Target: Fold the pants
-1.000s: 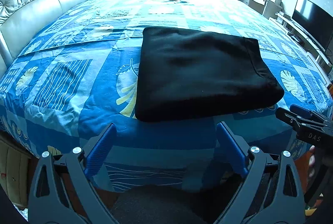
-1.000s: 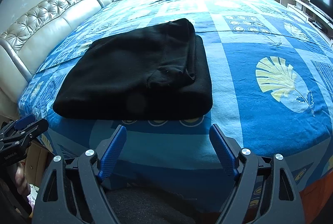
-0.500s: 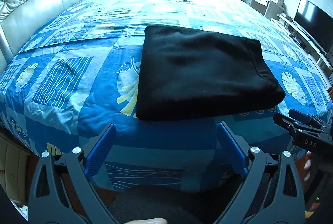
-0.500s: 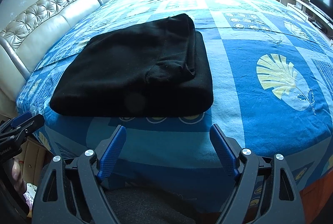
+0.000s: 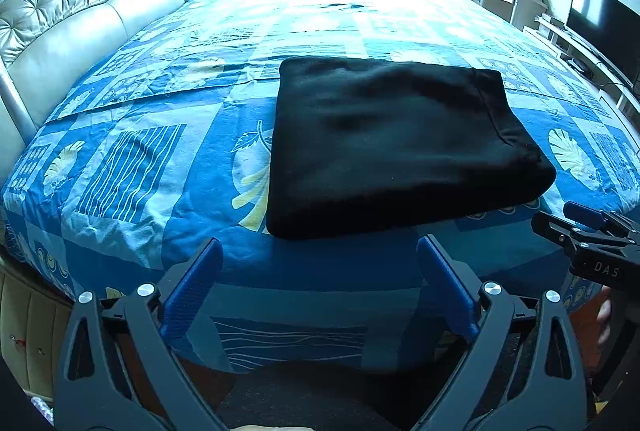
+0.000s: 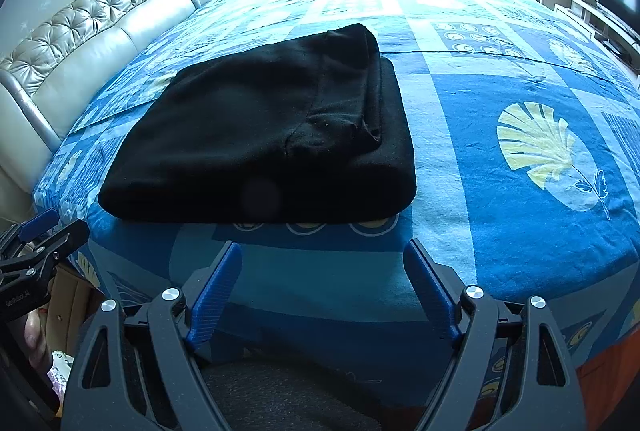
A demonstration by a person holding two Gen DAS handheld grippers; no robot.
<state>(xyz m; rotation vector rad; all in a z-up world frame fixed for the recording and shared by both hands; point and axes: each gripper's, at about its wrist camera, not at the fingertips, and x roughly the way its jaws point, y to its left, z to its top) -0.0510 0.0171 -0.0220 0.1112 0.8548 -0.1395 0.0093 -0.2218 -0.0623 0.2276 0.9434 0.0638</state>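
**Folded black pants lie on the bed, both claws spread and empty**

The black fabric pants (image 5: 396,143), folded into a thick rectangle, lie flat on the bed with the blue patterned sheet (image 5: 140,159). They are just ahead of the left claw (image 5: 320,255), a little beyond its blue fingertips (image 5: 198,271), and they do not touch them. The jaws of this claw stand wide apart and nothing is between them, only the sheet at the near edge of the bed.

In the right wrist view the same pants (image 6: 260,135) are ahead and a little to the left of the right claw (image 6: 322,263). A smaller folded layer with a seam lies on top of the bundle at its right side. The right claw is also spread wide and holds nothing; its blue fingertips (image 6: 430,287) hang over the sheet, apart from the pants.

To the far left of both claws stands a tufted beige leather headboard (image 5: 80,15). Each claw shows at the edge of the other's view, beside the near edge of the bed.
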